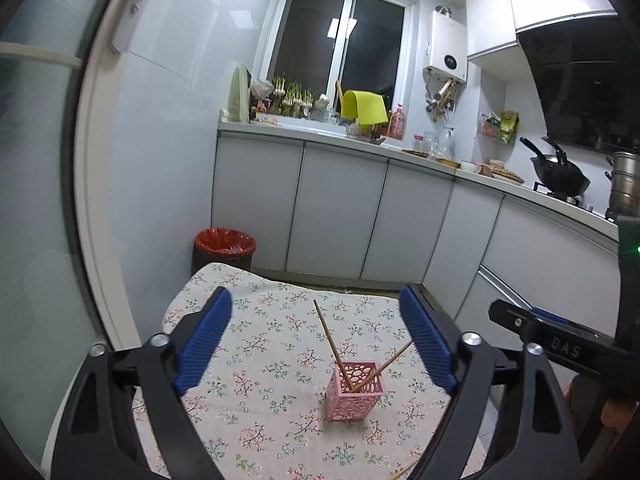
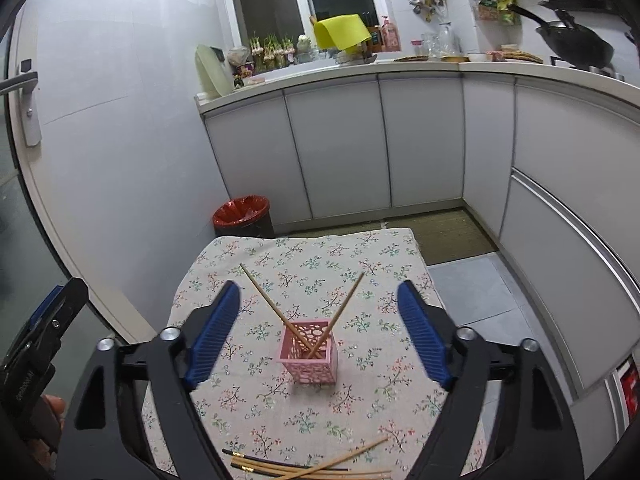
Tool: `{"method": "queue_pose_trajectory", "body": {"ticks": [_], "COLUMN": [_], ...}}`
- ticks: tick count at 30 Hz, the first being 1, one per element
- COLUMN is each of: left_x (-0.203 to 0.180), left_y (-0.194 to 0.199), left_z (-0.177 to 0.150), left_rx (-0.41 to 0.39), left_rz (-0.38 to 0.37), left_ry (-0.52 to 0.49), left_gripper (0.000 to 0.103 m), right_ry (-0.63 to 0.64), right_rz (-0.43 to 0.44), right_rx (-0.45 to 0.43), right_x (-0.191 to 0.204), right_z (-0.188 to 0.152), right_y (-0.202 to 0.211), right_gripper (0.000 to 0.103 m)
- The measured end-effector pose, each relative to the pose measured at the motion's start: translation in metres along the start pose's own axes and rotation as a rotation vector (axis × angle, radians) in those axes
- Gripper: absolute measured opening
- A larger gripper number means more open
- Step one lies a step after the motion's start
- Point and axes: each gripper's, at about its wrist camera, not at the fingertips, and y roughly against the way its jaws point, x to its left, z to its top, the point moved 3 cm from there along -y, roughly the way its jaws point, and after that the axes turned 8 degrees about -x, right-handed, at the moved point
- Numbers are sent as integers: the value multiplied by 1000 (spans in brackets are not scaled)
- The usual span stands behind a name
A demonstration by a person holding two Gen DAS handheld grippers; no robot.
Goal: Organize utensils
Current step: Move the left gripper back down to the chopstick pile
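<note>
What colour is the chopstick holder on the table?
Pink, with a cut-out circle pattern; the holder shows best in the right wrist view.

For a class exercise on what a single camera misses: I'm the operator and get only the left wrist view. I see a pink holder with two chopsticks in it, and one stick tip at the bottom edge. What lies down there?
Observer: A pile of loose chopsticks lies on the tablecloth, nearer the cameras than the pink holder.
Operator: Are they all one kind?
Observer: No. Some are pale wood, and others are dark with gold bands.
Operator: Are the right tongs holding anything?
Observer: No. The right tongs are open and empty, with the holder showing between the two fingers.
</note>
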Motion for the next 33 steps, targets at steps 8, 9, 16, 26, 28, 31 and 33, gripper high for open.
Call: {"method": "queue_pose_trajectory", "body": {"ticks": [8, 9, 16, 26, 28, 31, 33], "left_x": [-10, -11, -20, -70, -88, -114, -128], "left_y": [37, 40, 35, -13, -28, -52, -68], "left_z": [-15, -20, -56, -139, -159, -191, -209], "left_rx": [28, 42, 226, 666, 771, 882, 911], "left_rz": [-10, -16, -85, -309, -360, -404, -382], "left_ry": [-62, -72, -169, -354, -400, -475, -541], "left_gripper": [92, 93, 96, 96, 96, 96, 96], "right_ry": [1, 2, -27, -273, -306, -400, -440], "right_rz": [-63, -66, -81, -90, -90, -77, -89], "right_rx": [-27, -28, 16, 229, 254, 289, 286], "right_x": [-4, -4, -22, -96, -108, -132, -145], "right_z": [-29, -33, -78, -178, -191, -212, -221], "right_y": [46, 51, 83, 102, 101, 93, 91], "right_gripper": [96, 96, 96, 96, 96, 96, 96]}}
